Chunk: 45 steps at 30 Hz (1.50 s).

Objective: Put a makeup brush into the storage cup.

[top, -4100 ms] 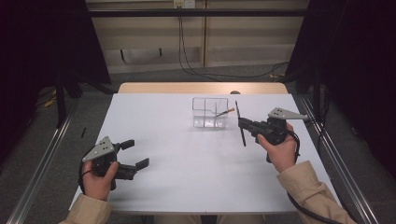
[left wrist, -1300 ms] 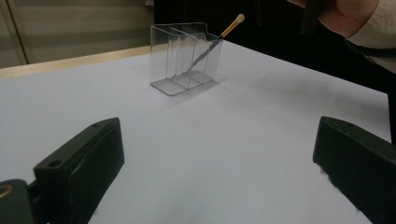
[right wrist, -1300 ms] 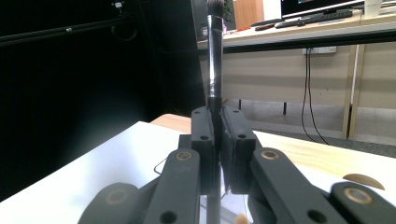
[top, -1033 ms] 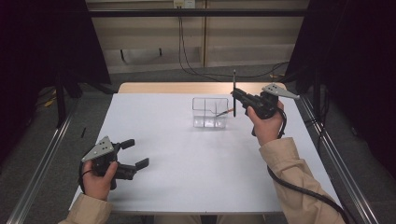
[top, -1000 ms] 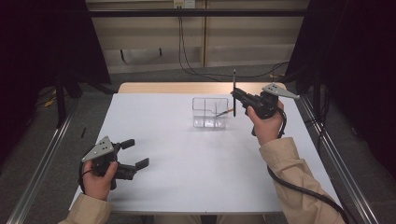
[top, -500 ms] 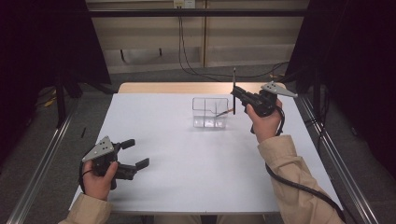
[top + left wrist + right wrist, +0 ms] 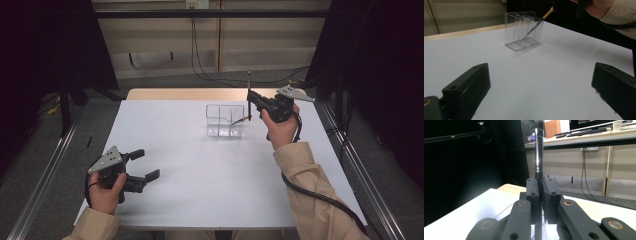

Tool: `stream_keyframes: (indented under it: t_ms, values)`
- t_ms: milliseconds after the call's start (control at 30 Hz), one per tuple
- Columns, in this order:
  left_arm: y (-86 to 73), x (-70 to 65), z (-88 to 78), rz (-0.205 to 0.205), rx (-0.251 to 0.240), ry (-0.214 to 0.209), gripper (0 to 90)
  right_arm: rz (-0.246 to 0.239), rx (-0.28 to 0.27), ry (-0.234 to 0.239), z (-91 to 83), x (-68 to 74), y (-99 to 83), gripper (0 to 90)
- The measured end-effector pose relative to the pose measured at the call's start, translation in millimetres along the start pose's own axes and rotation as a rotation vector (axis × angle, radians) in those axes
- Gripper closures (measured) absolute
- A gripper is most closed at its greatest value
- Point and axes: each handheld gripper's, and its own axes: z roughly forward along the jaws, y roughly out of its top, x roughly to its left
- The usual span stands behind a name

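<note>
Since four seconds ago your right gripper (image 7: 250, 98) has carried the makeup brush (image 7: 538, 147) from mid-table to above the clear organizer (image 7: 225, 120); jaws pinch it upright. Left gripper (image 7: 142, 164) unmoved, jaws spread, empty. One pencil (image 7: 548, 13) leans in the organizer's end compartment.

White table (image 7: 210, 190) bare between left gripper (image 7: 142, 165) and clear divided holder (image 7: 225, 121); wide passage there. Right gripper (image 7: 251, 100), clamping an upright brush (image 7: 249, 85), stands just beside holder's right end
</note>
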Motion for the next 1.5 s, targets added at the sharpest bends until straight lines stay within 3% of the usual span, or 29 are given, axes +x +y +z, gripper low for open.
stream_keyframes:
  t_ms: [367,633,1500]
  values:
    - [0.2,-0.2,0.1,-0.008,-0.006,-0.001,2.1,-0.011,0.012,-0.008,7.0,-2.8,-3.9,84.0]
    - [0.0,0.4,-0.5,-0.005,-0.003,0.001,2.1,-0.021,0.012,0.012,8.8,2.1,-2.9,84.0]
    - [-0.3,1.3,-1.3,-0.001,-0.001,0.007,2.1,-0.009,0.004,0.018,24.5,-2.6,-8.2,84.0]
